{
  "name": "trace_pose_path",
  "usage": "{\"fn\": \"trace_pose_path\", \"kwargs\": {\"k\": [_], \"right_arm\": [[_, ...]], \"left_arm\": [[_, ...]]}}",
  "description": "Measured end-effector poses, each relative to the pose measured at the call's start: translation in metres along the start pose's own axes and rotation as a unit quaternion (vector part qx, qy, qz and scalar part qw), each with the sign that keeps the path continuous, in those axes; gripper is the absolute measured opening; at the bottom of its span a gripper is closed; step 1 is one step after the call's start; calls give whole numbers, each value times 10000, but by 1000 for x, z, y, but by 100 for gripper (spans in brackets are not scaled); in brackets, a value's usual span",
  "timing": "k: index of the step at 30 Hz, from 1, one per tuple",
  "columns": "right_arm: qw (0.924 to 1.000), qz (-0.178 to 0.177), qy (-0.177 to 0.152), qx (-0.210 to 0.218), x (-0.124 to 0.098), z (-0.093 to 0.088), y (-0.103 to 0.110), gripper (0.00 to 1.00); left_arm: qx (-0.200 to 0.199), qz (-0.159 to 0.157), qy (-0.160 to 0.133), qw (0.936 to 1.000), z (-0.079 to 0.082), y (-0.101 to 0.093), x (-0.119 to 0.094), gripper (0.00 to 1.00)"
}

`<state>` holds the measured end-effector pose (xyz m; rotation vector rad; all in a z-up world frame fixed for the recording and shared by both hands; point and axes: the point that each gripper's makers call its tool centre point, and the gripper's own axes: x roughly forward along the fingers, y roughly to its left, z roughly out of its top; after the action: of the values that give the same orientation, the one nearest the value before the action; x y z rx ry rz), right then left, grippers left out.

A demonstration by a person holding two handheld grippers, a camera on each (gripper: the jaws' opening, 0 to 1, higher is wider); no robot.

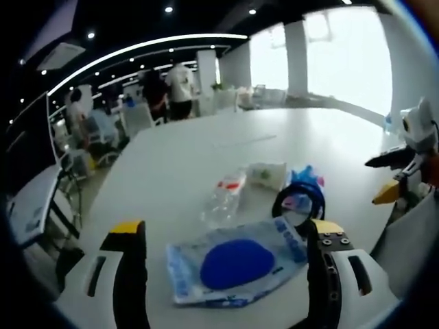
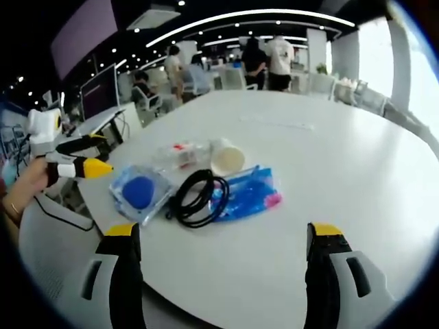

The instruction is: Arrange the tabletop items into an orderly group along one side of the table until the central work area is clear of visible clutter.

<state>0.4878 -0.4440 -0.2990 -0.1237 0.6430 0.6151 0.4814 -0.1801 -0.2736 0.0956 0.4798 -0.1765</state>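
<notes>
Left gripper [image 1: 226, 236]: jaws spread wide, holding nothing; in the left gripper view it hovers over the near edge of the white table [image 1: 206, 154], straddling the blue-disc packet [image 1: 236, 264].
Blue-disc packet: clear pouch with a round blue item, flat on the table, leftmost of the group in the right gripper view.
Plastic bottle [image 2: 180, 155]: clear, red-labelled, lying on its side just behind the packet.
Black cable [image 2: 197, 197]: coiled, touching the packet's right edge and overlapping the blue bag.
Paper cup [image 2: 227, 157]: on its side, mouth toward the camera, behind the cable.
Blue bag [image 2: 248, 194]: crinkled, pink at one end, rightmost.
Right gripper [image 2: 219, 236]: jaws apart, empty, short of the group.
</notes>
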Motion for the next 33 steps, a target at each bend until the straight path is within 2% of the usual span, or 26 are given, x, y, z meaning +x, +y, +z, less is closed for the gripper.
{"fn": "trace_pose_path", "kwargs": {"k": [5,10,19,33], "right_arm": [[10000,25,6,19,0,0,1,99],[10000,56,20,23,0,-1,2,99],[10000,67,25,23,0,-1,3,98],[9999,71,105,30,1,-5,3,98]], "left_arm": [[-65,99,0,9999,0,6,-1,94],[-119,55,67,9999,-2,6,0,94],[99,-45,106,9999,9,7,3,91],[478,-456,338,9972,25,-2,26,88]]}}
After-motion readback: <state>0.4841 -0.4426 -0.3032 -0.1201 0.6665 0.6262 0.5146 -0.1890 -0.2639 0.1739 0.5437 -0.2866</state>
